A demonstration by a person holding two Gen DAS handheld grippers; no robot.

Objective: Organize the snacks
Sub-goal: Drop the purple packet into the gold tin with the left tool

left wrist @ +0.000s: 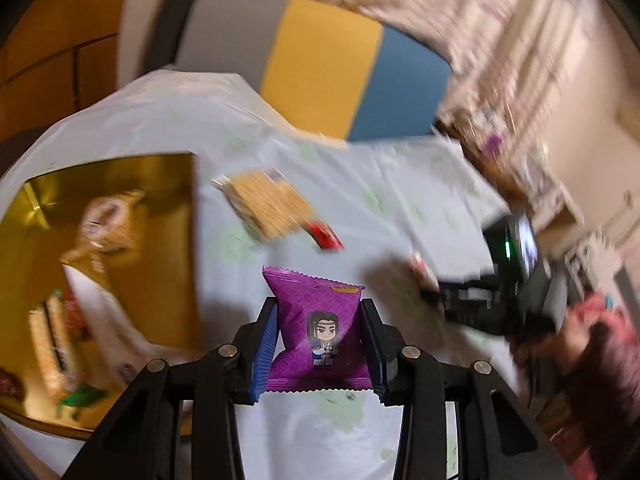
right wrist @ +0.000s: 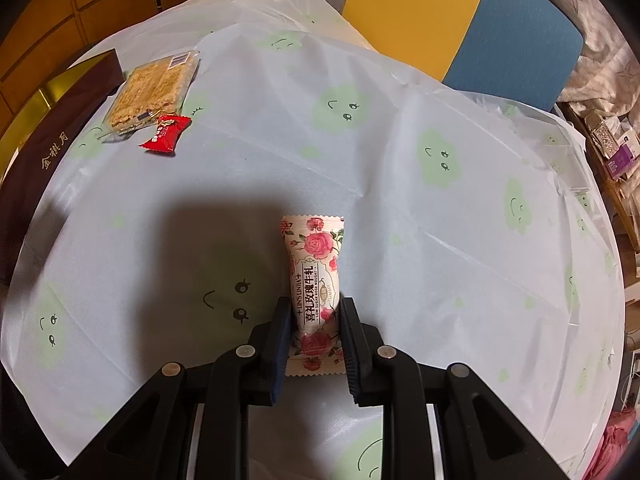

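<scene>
A: Status?

B: My left gripper (left wrist: 318,344) is clamped on the purple packet (left wrist: 316,332), carried above the table near the gold box (left wrist: 120,208). My right gripper (right wrist: 316,344) is pinching the rose nougat bar (right wrist: 316,276) low over the tablecloth (right wrist: 440,220).

A: Advice?

B: Get the purple packet fully past the box wall before releasing. The foil looks slippery, so keep the squeeze steady.

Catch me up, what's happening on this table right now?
A person is sorting snacks with a handheld gripper in each hand. The left gripper is shut on a purple snack packet, next to the gold-lined box that already holds several snacks. The right gripper is shut on a rose-print nougat bar. A cereal bar pack and a red candy lie loose on the tablecloth.
</scene>
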